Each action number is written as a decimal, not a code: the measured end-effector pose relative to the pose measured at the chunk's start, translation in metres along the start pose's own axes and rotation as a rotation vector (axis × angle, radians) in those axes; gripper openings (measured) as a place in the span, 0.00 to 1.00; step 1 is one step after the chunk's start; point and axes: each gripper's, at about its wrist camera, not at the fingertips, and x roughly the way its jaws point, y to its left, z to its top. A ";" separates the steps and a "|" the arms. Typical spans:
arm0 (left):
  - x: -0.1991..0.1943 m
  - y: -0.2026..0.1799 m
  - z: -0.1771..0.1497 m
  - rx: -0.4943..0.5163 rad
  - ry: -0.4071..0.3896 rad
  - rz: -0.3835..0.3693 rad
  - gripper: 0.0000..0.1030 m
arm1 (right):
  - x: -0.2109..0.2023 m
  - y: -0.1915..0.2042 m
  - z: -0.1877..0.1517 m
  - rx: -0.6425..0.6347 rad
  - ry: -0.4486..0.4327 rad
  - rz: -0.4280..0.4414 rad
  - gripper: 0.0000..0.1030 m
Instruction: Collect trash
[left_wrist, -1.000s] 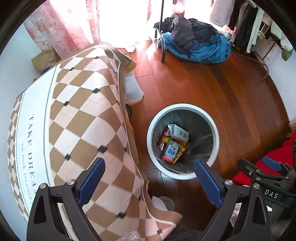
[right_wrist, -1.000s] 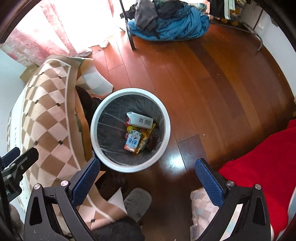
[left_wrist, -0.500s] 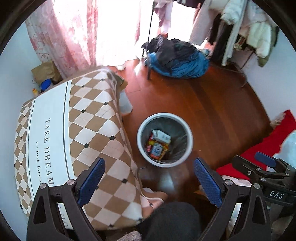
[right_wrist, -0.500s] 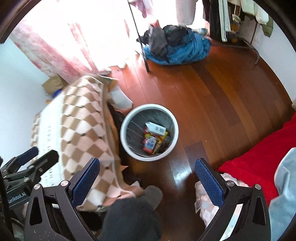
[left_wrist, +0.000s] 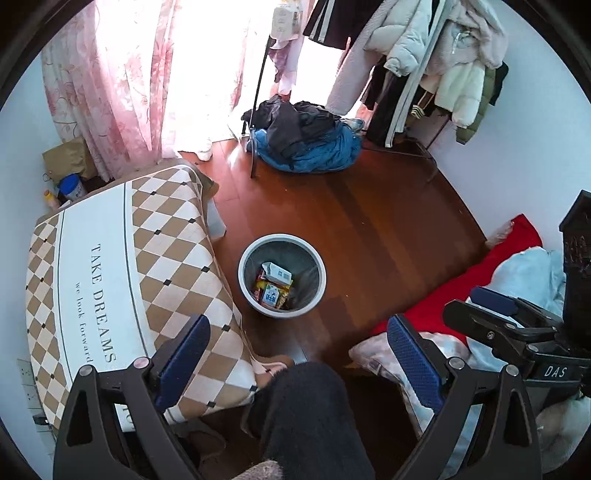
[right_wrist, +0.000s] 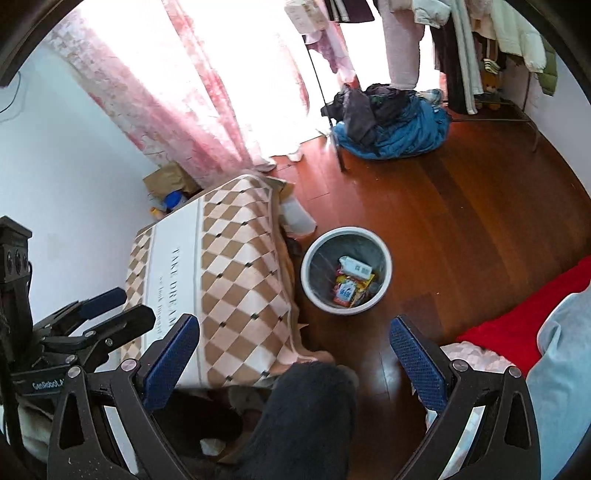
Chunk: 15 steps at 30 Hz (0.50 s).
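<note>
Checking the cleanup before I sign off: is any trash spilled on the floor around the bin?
None visible. The wrappers and white carton lie inside the upright bin; the wooden floor around it looks bare.

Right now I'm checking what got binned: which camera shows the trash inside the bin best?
The left wrist view: the trash lies nearer centre, carton and wrappers distinct inside the bin. The right wrist view shows the same pile, slightly smaller.

Looked like a lived-in bedroom at home: coats (left_wrist: 436, 55) hung on a rack, clothes (left_wrist: 303, 136) heaped on the wood floor (left_wrist: 369, 221), pink curtains (left_wrist: 110, 92) across a bright window, a checked blanket (left_wrist: 110, 277) marked TAKE DREAMS, red bedding (left_wrist: 480, 280), and a bin (left_wrist: 282, 281) holding wrappers.
</note>
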 end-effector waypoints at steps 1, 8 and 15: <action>-0.005 0.000 0.000 -0.002 -0.004 -0.012 0.95 | -0.003 0.002 -0.001 0.001 0.003 0.008 1.00; -0.038 0.004 0.000 0.001 -0.041 -0.044 0.95 | -0.028 0.019 -0.004 -0.036 0.007 0.025 1.00; -0.050 0.011 0.000 -0.009 -0.052 -0.061 0.95 | -0.037 0.029 -0.001 -0.056 0.032 0.041 1.00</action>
